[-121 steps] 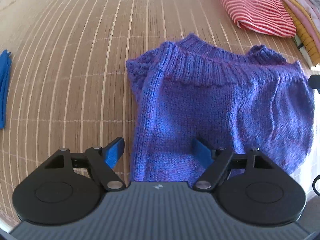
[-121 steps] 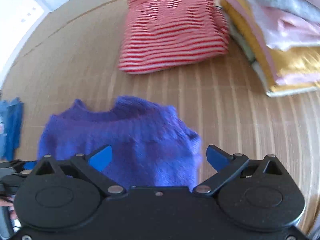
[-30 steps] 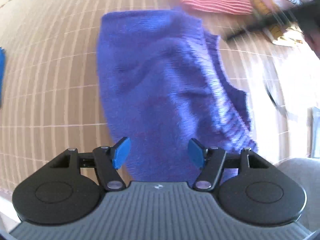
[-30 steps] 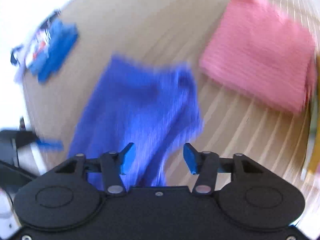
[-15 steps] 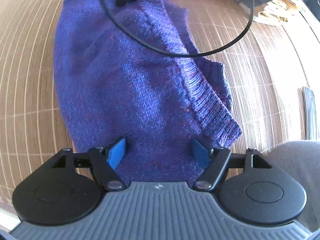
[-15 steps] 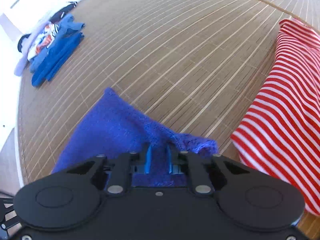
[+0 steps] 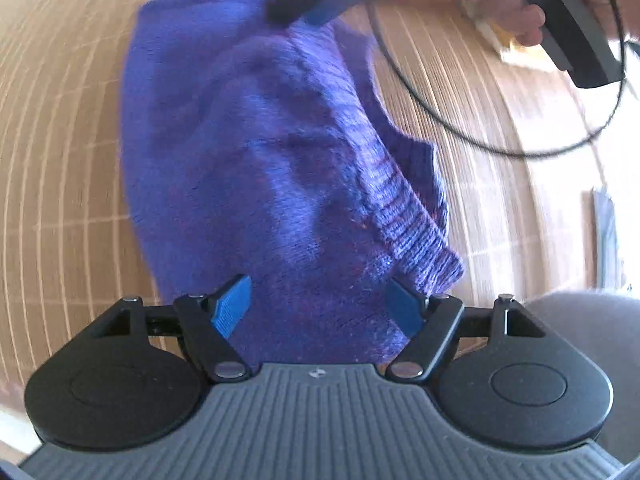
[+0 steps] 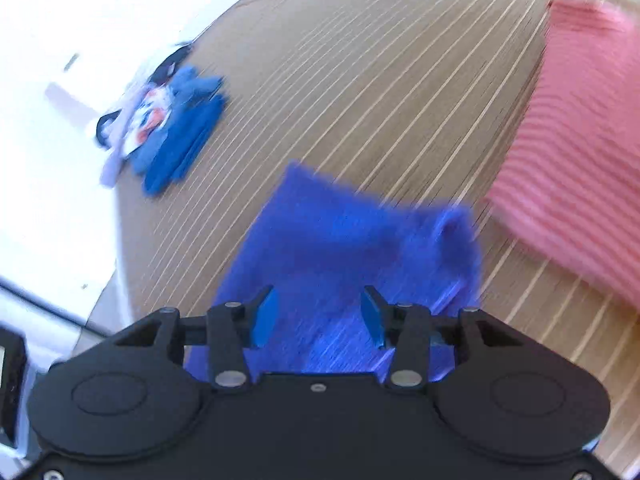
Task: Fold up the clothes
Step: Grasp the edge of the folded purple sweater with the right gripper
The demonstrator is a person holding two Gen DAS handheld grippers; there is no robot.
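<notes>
A folded purple-blue knit sweater (image 7: 280, 152) lies on the bamboo mat, ribbed hem toward the right. My left gripper (image 7: 318, 308) is open over its near edge, holding nothing. My right gripper (image 8: 318, 316) is open just above the sweater (image 8: 352, 232); in the left wrist view it shows at the sweater's far end (image 7: 320, 0), held by a hand. The right wrist view is motion blurred.
A folded red-and-white striped garment (image 8: 576, 160) lies right of the sweater. A pile of blue clothes (image 8: 176, 120) sits at the mat's far left edge. A black cable (image 7: 500, 136) loops above the mat (image 7: 60, 120). A grey-clad knee (image 7: 588, 320) is at right.
My right gripper was shut on the sweater's far edge half a second ago; it has opened, let go and pulled back. The left gripper stays open over the near edge.
</notes>
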